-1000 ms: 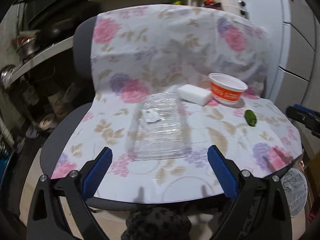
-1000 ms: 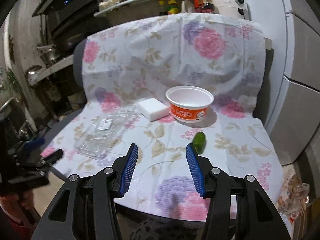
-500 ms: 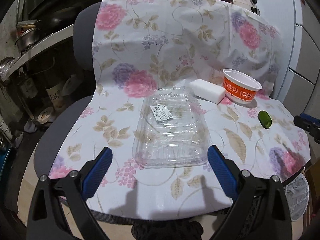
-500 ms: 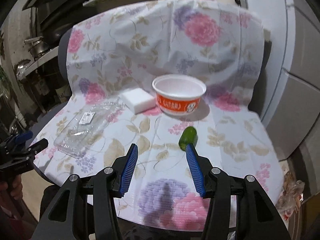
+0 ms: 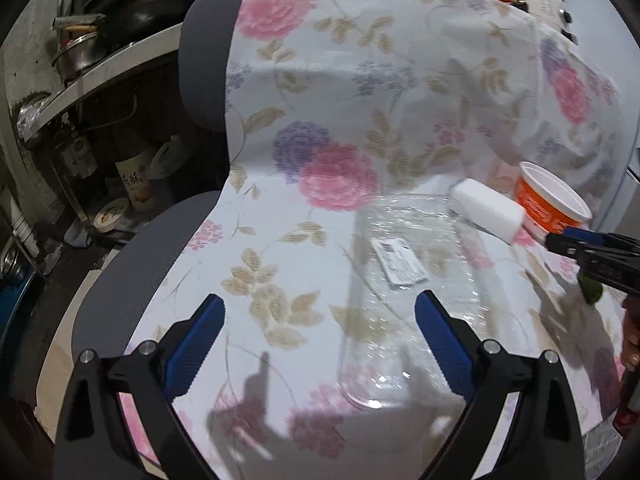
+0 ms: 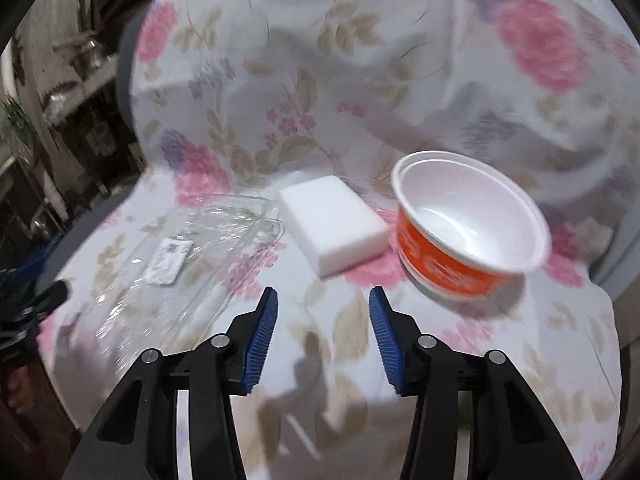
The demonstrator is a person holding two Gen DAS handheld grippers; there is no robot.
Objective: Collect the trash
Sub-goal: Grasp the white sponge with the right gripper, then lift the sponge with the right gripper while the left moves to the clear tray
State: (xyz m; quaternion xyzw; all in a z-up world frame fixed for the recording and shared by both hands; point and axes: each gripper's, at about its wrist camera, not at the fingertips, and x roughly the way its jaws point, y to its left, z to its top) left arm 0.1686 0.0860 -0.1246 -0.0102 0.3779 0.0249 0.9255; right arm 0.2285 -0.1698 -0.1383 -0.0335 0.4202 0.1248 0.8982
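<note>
Left gripper (image 5: 320,314) released above clear plastic clamshell (image 5: 404,280). Right gripper (image 6: 323,300) released, jaws just narrowing, nothing between; instant-noodle bowl (image 6: 468,224) at 1 o'clock.

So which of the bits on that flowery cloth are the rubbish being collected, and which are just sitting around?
Probably rubbish for the job:
- clear plastic tray
- empty orange bowl
- small green item
- white foam block, less sure

Just lying about:
- floral cloth
- pots on the shelf
- bottles below it
</note>
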